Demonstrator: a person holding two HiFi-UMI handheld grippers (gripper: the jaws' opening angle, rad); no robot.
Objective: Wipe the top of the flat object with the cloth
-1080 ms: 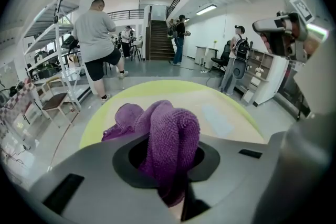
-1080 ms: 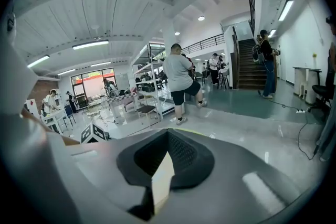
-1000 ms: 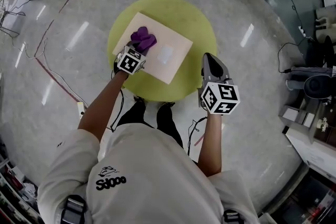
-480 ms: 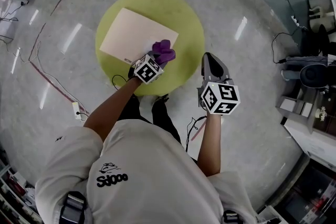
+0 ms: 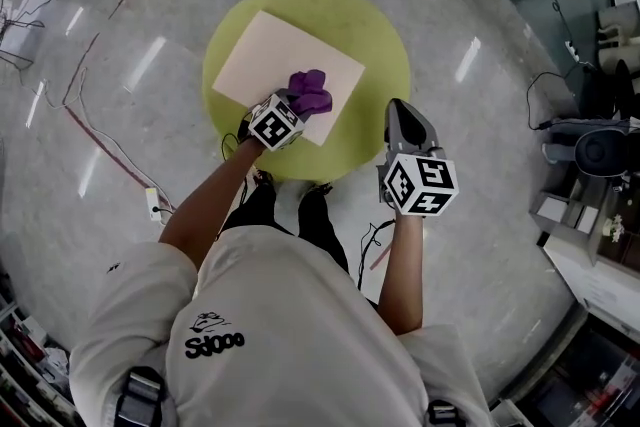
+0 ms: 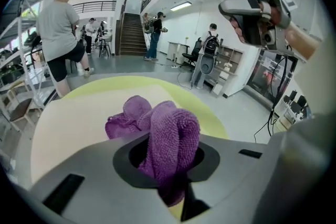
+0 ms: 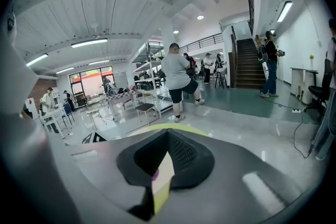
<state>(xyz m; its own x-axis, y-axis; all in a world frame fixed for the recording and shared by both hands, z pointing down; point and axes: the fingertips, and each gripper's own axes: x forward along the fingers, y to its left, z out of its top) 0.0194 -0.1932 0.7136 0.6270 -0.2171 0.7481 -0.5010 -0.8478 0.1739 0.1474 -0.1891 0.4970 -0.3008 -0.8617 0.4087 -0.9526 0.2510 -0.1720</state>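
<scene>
Our left gripper (image 5: 298, 107) clamps the cloth (image 5: 312, 91), right gripper (image 5: 398, 110) closed, empty; we should sweep overlapping strokes across the board (image 5: 262, 55).

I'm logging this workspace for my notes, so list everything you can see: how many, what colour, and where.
table: one, yellow-green, round, in front of the person
flat board: one, beige, lying on the table
cloth: one, purple, bunched on the board toward its right side
floor cables: several, red and pale, on the grey floor at left
bystanders: several, nearest in a grey shirt, beyond the table
left gripper: one, grey, shut on the cloth
right gripper: one, grey, shut and empty, held over the table's right edge
forearms: two, bare, behind the grippers
</scene>
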